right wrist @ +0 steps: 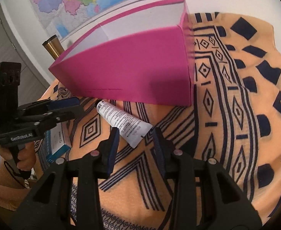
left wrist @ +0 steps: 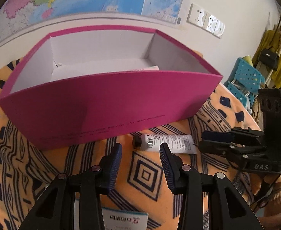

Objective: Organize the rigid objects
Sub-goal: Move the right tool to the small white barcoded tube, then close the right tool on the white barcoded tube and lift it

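White plastic tube [right wrist: 124, 123] lies flat on the orange patterned cloth [right wrist: 226, 115], just in front of the near wall of the pink box [right wrist: 130, 71], long axis running from its dark cap on the far left to its crimped end on the near right. Right gripper [right wrist: 135, 136] is nearer: jaws parted, gripping nothing, crimped end between the fingertips. Left gripper [left wrist: 140, 148] stands just short of the tube, released and empty.

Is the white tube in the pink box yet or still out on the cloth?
Out. The white tube lies flat on the patterned cloth, just in front of the pink box.
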Tool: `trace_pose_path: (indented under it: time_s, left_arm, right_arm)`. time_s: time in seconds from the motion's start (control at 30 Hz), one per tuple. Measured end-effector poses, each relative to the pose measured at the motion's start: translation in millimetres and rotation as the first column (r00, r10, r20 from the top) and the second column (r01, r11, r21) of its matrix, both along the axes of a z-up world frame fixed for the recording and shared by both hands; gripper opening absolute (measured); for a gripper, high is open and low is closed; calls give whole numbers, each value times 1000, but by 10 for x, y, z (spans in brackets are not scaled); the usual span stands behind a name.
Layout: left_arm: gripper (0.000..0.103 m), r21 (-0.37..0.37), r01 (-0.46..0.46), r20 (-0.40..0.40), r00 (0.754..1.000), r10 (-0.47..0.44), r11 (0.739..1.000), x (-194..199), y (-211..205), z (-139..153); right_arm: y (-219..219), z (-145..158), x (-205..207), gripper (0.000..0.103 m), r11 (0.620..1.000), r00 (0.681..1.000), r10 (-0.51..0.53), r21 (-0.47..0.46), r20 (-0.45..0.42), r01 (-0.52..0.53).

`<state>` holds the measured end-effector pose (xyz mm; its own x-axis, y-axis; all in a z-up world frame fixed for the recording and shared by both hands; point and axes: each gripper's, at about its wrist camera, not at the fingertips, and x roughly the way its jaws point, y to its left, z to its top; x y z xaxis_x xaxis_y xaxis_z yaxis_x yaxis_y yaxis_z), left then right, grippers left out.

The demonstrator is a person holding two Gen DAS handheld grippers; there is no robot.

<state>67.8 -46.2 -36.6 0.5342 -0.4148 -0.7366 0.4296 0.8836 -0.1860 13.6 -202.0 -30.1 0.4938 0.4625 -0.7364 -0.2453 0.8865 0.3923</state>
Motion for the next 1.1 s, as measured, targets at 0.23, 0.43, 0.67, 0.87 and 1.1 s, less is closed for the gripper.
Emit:
trace_pose_path:
  time_s: [0.23, 0.43, 0.67, 0.87, 1.1]
  left_arm:
    - [41, 37, 29, -4, 1000, -29, 999, 55, -141, -55]
    - [41, 48, 59, -18, 998, -58, 997, 60, -210, -76]
    - [40, 45, 83, -22, 996, -82, 996, -37, -237, -66]
    - [40, 39, 59, -23, 998, -58, 998, -48, -194, -57]
    - [40, 46, 60, -13, 998, -60, 997, -49, -220, -37]
  right_arm:
    - [27, -70, -5, 39, 1000, 1000, 1, 2, -13, -1]
    - [43, -107, 12, 39, 1000, 1000, 6, 7, -21, -6]
    - [45, -116, 34, 39, 1000, 1000, 3, 26, -24, -2]
    - [21, -125, 35, 39, 999, 1000, -6, 47, -28, 8]
    - [16, -125, 28, 39, 999, 1000, -9, 47, -28, 10]
